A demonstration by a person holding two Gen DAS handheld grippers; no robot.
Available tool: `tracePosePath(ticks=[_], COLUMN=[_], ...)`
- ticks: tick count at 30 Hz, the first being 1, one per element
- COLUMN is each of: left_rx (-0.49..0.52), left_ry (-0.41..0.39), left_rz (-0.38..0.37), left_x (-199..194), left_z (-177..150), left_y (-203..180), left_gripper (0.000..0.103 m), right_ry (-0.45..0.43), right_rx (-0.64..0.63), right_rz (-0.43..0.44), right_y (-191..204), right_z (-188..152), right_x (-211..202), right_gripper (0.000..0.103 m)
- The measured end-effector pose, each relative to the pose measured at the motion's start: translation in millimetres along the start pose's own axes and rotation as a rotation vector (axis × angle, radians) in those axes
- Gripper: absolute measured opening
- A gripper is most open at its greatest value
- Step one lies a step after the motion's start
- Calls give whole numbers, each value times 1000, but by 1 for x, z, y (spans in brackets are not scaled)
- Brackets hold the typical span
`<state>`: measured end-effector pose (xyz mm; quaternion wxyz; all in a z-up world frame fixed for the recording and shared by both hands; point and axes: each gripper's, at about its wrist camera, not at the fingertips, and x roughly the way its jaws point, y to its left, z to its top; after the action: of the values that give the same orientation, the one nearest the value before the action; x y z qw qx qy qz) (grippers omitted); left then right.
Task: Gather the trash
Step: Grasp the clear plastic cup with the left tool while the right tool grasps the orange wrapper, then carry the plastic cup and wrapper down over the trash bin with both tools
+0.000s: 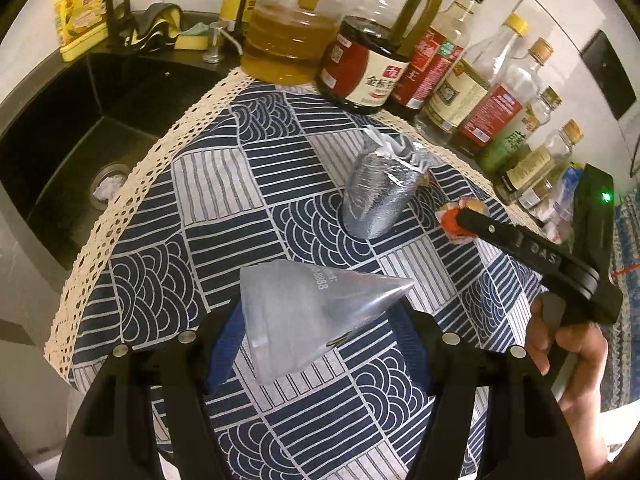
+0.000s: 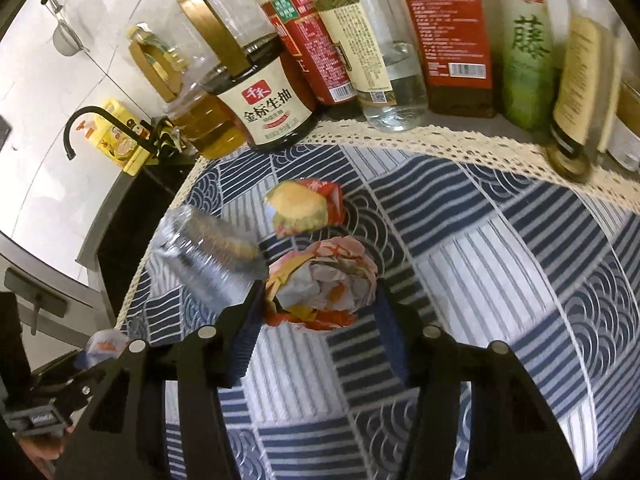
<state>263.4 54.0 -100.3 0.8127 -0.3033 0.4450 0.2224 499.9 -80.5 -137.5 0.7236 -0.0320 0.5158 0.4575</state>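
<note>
between our right gripper [image 2: 320,300] jaws — spread wide — sits the crumpled wrapper [image 2: 320,284] on the tablecloth [image 2: 500,248]; we should close squarely. our left gripper [image 1: 316,320], also spread, straddles a clear plastic bag [image 1: 304,312] — the bottles [image 2: 456,32] stand beyond.

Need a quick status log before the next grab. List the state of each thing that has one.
left claw: open, around a silvery wrapper, not clamped
right claw: open, straddling a crumpled wrapper ball
clear plastic cup: tipped on its side
second crumpled wrapper: loose on the tablecloth
soy sauce jug: upright
</note>
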Motion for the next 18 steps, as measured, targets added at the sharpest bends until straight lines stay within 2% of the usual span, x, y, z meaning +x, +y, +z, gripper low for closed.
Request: tracePosePath(ticks=[8, 18], left_rx=[92, 224], left_ry=[0, 11], left_rz=[-69, -162], left_x=[-14, -43], left_z=[-6, -21], left_y=[1, 18], left_gripper=[66, 66], right_ry=[-54, -121], right_rx=[40, 125], right_rz=[-46, -114], right_y=[27, 71], right_z=[-43, -107], right_x=[-48, -89], right_gripper=[54, 54])
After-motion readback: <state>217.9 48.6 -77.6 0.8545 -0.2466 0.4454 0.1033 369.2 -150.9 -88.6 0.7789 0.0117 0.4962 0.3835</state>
